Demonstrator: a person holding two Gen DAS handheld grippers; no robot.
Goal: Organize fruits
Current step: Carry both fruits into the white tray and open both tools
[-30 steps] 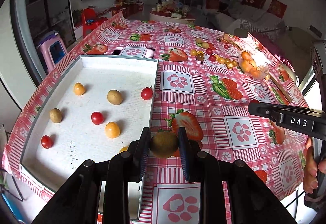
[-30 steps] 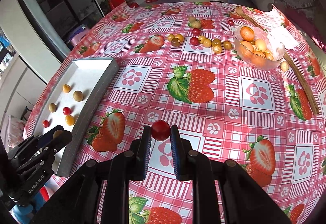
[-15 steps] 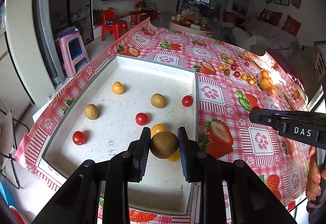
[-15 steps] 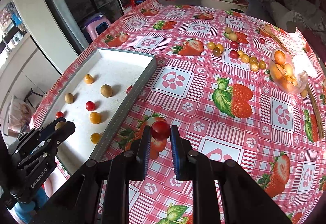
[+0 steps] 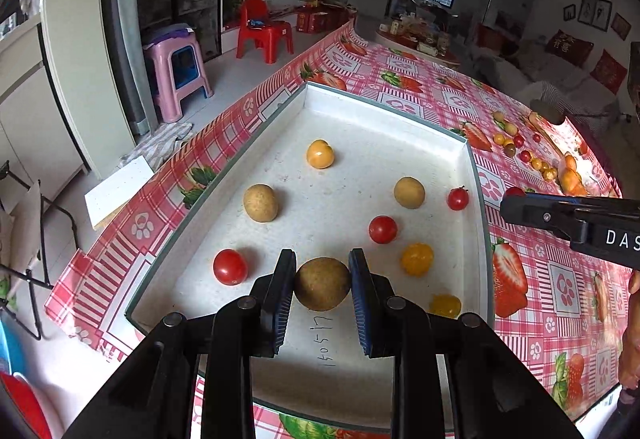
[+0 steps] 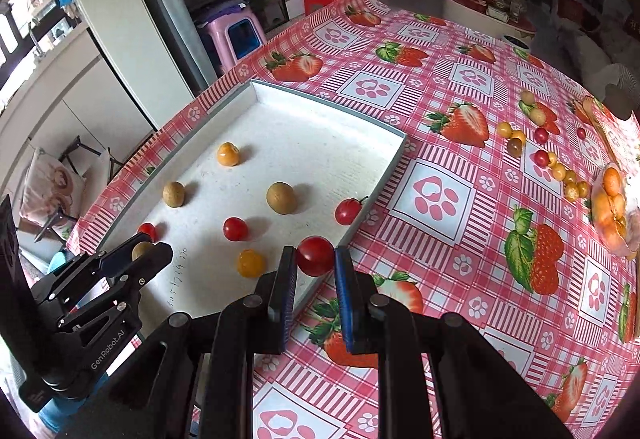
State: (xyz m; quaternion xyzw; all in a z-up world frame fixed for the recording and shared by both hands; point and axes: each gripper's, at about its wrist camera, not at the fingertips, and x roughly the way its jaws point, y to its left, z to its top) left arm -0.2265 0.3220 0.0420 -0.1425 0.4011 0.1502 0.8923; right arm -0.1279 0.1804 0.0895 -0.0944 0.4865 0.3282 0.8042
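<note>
My left gripper (image 5: 322, 289) is shut on a brown longan (image 5: 322, 289) and holds it above the near part of the white tray (image 5: 384, 107). The tray holds several red tomatoes, yellow fruits and brown longans. My right gripper (image 6: 315, 262) is shut on a red cherry tomato (image 6: 315, 256) and hovers over the tray's near right rim (image 6: 362, 217). The left gripper also shows in the right wrist view (image 6: 138, 253), and the right gripper shows in the left wrist view (image 5: 516, 205).
Loose small fruits (image 6: 540, 155) lie in a row on the strawberry tablecloth far right. A clear bowl of orange fruits (image 6: 612, 207) stands at the right edge. A pink stool (image 5: 176, 67) and red chair (image 5: 264, 31) stand on the floor beyond the table.
Both grippers have moved left toward the tray with their fruits. The left one is now over the tray floor; the right one has reached the tray's right rim.
</note>
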